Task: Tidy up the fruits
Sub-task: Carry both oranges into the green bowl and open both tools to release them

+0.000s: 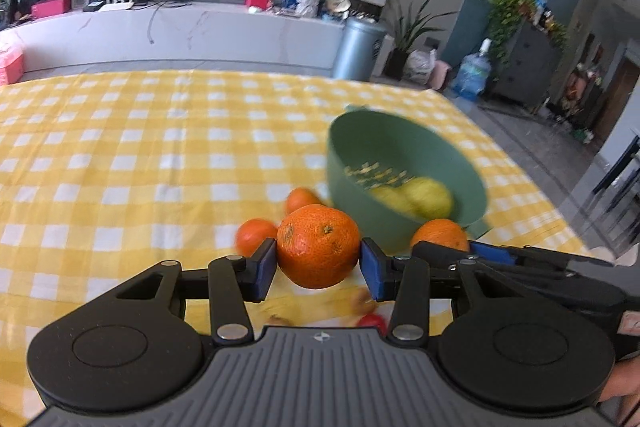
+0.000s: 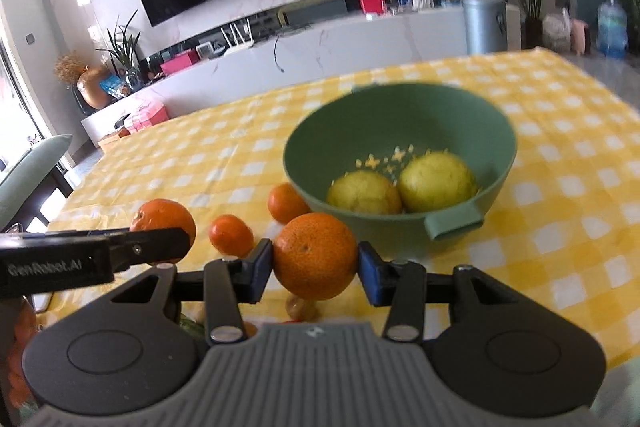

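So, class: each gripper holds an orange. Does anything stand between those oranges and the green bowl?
Nothing visible does. The left gripper grips one orange, the right gripper another orange. The green bowl lies just ahead, open-topped; two small oranges sit beside it, off the path.

Wide bare stretch of checked tablecloth (image 1: 140, 147) across left and centre of the left wrist view, open to passage. Blocked at centre right by a green bowl (image 1: 400, 163) with two lemons (image 2: 400, 187) inside. Just left of the bowl, two small tangerines (image 2: 256, 223) on the cloth, narrowing the gap. In the right wrist view, open cloth at right of the bowl.
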{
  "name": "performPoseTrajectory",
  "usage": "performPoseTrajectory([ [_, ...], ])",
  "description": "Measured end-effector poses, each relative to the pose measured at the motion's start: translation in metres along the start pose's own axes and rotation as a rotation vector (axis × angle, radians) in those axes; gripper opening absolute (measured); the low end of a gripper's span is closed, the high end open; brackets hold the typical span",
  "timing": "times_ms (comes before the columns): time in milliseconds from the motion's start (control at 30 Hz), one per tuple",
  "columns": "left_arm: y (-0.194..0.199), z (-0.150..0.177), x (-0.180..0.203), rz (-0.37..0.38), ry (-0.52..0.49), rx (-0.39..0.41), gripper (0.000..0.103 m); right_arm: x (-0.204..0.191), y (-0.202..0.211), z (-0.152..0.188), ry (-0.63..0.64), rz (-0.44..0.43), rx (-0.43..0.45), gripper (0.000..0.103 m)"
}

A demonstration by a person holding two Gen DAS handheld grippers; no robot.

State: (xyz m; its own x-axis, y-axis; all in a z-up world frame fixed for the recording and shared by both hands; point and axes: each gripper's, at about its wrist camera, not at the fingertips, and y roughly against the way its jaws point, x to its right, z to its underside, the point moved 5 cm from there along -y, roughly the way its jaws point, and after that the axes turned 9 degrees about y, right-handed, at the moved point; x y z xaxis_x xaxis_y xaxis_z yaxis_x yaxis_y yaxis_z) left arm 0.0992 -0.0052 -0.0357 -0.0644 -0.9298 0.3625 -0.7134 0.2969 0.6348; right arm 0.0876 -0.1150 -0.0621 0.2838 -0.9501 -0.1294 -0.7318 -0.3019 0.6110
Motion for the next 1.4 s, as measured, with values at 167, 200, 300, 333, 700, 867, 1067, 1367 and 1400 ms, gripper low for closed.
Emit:
performPoseTrajectory([
  [167,-0.001,-0.012,0.019,0.021,-0.034,0.015,0.05,0.006,0.013,-0.015,0.041,0.021,0.044,0.043],
  [200,-0.002,-0.013,0.023,0.028,-0.037,0.017,0.05,0.006,0.013,-0.019,0.05,0.028,0.049,0.043],
  [300,-0.009,-0.018,0.032,0.037,-0.048,0.02,0.05,0.012,0.014,-0.028,0.083,0.052,0.065,0.043],
  [333,-0.013,-0.02,0.035,0.039,-0.05,0.02,0.05,0.013,0.013,-0.03,0.09,0.059,0.069,0.043],
  [700,-0.056,-0.036,0.061,0.044,-0.105,-0.02,0.05,0.045,-0.011,-0.057,0.151,0.111,0.045,0.043],
  [867,-0.074,-0.04,0.067,0.041,-0.129,-0.048,0.05,0.065,-0.027,-0.059,0.119,0.129,0.01,0.043],
  [1067,-0.093,-0.038,0.068,0.013,-0.176,-0.083,0.05,0.077,-0.042,-0.055,0.091,0.152,-0.033,0.043],
  [1367,-0.114,-0.041,0.061,-0.011,-0.184,-0.119,0.05,0.083,-0.059,-0.054,0.087,0.148,-0.046,0.043],
  [1400,-0.117,-0.041,0.06,-0.014,-0.183,-0.122,0.05,0.082,-0.06,-0.054,0.091,0.149,-0.042,0.043],
])
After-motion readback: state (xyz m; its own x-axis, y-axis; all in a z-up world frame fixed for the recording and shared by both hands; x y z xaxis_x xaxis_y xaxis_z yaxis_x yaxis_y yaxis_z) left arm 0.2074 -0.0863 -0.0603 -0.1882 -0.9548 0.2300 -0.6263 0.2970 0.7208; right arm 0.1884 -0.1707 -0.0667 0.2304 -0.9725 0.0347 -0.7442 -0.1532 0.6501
